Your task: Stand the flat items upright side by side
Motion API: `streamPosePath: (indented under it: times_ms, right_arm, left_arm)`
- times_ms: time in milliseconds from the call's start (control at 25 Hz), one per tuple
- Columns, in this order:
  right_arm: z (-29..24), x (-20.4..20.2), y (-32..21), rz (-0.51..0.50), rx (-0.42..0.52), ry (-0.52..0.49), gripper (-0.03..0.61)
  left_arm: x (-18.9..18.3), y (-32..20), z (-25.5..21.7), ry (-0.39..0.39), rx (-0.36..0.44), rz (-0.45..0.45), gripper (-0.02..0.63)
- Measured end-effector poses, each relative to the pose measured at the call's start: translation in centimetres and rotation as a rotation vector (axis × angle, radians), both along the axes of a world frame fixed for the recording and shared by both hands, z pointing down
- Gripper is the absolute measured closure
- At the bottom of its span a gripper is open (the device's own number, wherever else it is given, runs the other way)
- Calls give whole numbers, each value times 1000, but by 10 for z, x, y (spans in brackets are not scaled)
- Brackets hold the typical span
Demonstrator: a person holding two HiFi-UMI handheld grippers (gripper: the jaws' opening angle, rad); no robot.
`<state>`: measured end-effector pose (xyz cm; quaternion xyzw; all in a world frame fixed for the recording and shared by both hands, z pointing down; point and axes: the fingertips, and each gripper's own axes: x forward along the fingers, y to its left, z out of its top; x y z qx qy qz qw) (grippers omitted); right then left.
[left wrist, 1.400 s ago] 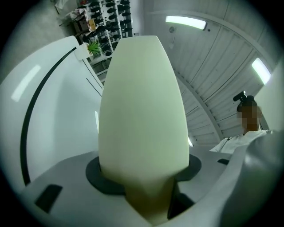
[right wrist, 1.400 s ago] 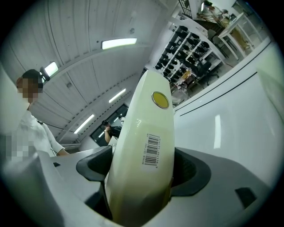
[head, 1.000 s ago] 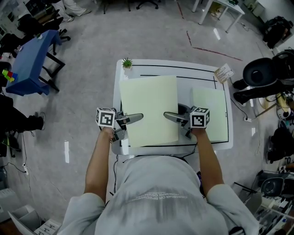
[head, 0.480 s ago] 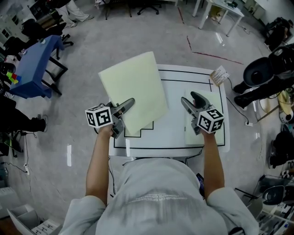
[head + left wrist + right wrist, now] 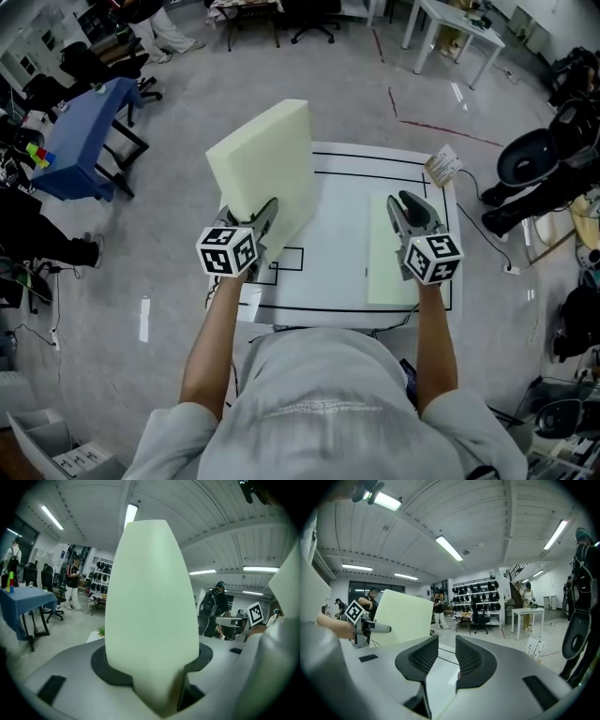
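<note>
A large pale green foam slab (image 5: pixel 267 169) is tilted up on edge over the left side of the white table (image 5: pixel 347 187). My left gripper (image 5: pixel 265 211) is shut on its near edge. In the left gripper view the slab (image 5: pixel 150 606) fills the space between the jaws. A smaller pale green slab (image 5: pixel 386 272) lies flat on the table's right side. Just above it hovers my right gripper (image 5: pixel 412 202). Its jaws have just been closing, and a narrow gap with nothing in it remains between them (image 5: pixel 446 656). The right gripper view shows the raised slab (image 5: pixel 401 616) at left.
A white card (image 5: pixel 442 166) sits at the table's far right corner, and a small plant (image 5: pixel 101 631) at its far left. A blue table (image 5: pixel 80 136) stands on the floor at left. Black equipment (image 5: pixel 525 159) is at right. People stand in the background.
The large slab went from lying flat to tilted upright, carried left and up by the left gripper. The right gripper left its edge, moved right over the smaller slab, and its jaws narrowed.
</note>
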<state>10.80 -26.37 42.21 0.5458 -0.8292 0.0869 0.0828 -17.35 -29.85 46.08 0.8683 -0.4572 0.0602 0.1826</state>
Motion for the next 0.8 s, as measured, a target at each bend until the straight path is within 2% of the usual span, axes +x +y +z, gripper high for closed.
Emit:
streamPosePath:
  times_ms: [200,480,800]
  right_arm:
    - [-11,13,11,-20,52,22,445]
    - [-12,26,23,-51,65,79,457]
    - [-5,49,30,-59,53,85,463]
  left_arm:
    - [18,11,13,-50,38,-73,336]
    - [30,19,21,-59,108,-203,327]
    - [69,31,30,-187,208,-224,324]
